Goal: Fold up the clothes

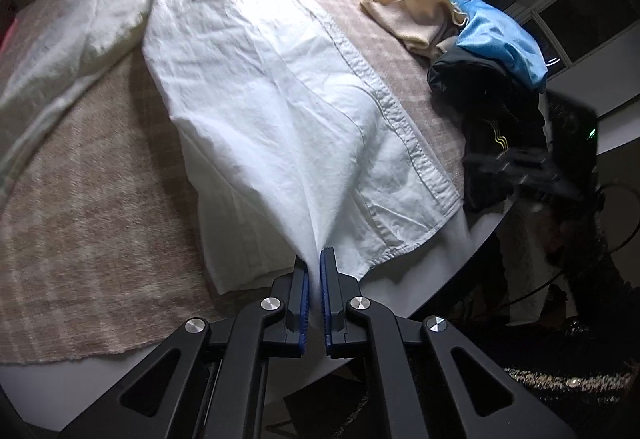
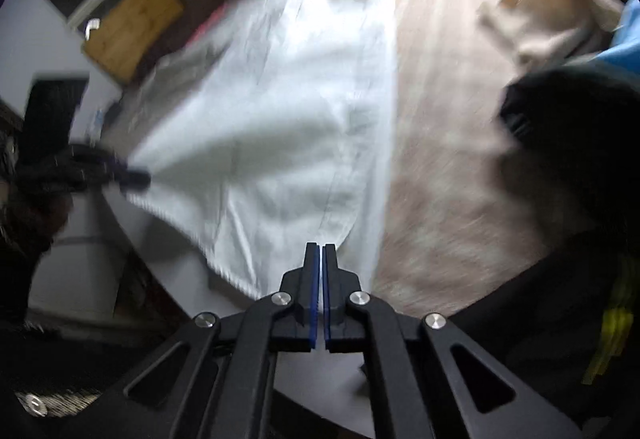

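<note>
A white button-up shirt [image 1: 260,79] lies spread lengthwise on a beige plaid cloth [image 1: 80,179]. One sleeve trails off to the left. My left gripper [image 1: 314,255] is shut on the shirt's hem, and the fabric rises in a taut ridge into the blue pads. In the right wrist view the shirt [image 2: 280,99] is blurred. My right gripper [image 2: 321,247] is shut at the hem beside the button placket, with thin white fabric showing between the pads. The left gripper [image 2: 132,175] shows there at the far left, pulling a corner to a point. The right gripper [image 1: 520,167] appears blurred by the shirt's right corner.
A folded beige garment [image 1: 412,19], a blue garment [image 1: 500,39] and a black garment with yellow stripes [image 1: 496,111] are piled at the right of the cloth. The round white table edge [image 1: 440,271] runs close under the hem. A wooden board [image 2: 132,27] stands beyond the table.
</note>
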The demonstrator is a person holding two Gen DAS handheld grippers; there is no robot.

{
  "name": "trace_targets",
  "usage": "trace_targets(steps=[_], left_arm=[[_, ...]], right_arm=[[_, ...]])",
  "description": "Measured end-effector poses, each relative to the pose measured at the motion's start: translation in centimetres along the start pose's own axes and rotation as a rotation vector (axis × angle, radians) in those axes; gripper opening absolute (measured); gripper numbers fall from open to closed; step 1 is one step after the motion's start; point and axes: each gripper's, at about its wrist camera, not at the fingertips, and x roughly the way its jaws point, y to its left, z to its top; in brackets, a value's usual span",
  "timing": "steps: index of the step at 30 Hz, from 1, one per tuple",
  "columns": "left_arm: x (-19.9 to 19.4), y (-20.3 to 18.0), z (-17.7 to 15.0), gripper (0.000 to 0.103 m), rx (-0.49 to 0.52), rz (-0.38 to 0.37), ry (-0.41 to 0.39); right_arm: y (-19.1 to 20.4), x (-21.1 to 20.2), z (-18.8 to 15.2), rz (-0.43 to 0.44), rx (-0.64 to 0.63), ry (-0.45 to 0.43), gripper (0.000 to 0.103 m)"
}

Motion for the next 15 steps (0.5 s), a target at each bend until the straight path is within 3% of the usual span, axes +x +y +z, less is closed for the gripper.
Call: trace_targets(steps=[2,7,11,15], left_arm=[[0.1,0.1,-0.4,0.004,0.016,0.019,-0.001],[3.3,1.4,-1.4,0.002,-0.032,0.019,0.065],[3.4,1.5,-1.5,0.002,-0.046,0.007,0.059],[2.7,1.7,-1.1,0.002,-0.052,0.002,0.043]], right_arm=[[-0.5,-1.6,0.3,-0.052,-0.001,-0.037,0.001],[-1.5,1.2,0.0,-0.081,0.046,0.071,0.002],[-2.1,2.5,0.2,-0.034,0.106,0.118,0.033],[-2.1,2.4,0.5,-0.008,0.122,0.104,0.033]])
